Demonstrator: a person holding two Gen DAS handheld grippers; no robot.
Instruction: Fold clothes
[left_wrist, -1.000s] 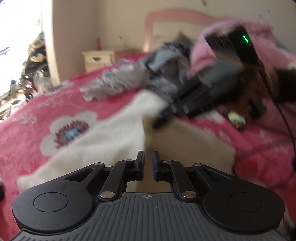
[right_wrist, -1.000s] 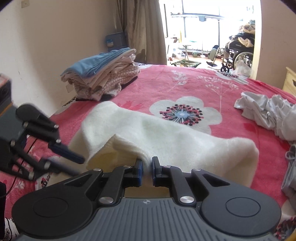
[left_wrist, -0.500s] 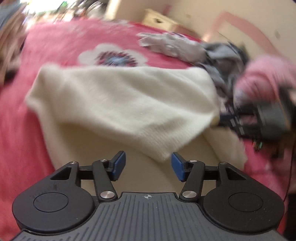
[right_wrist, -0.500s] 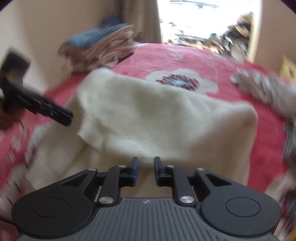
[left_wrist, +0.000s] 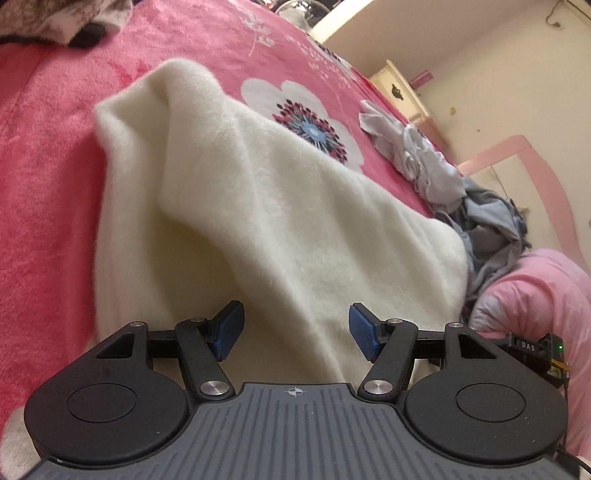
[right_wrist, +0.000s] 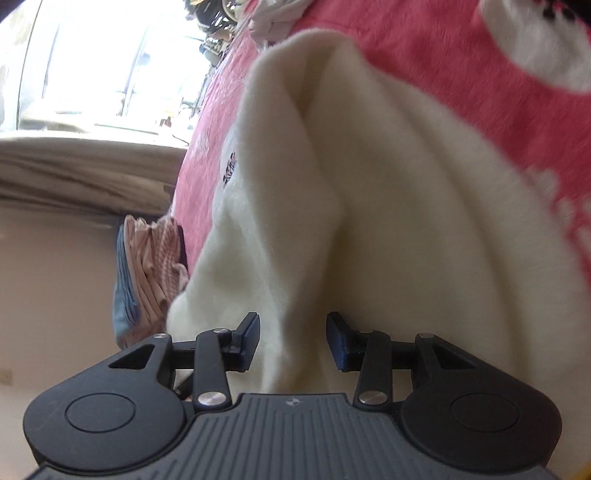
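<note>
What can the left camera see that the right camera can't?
Only the left view shows the crumpled grey clothes, the yellow nightstand and the pink quilt. Only the right view shows the folded stack and the bright window. Both show the white sweater lying on the pink bedspread, with each camera's own tongs open over it: left tongs, right tongs.
</note>
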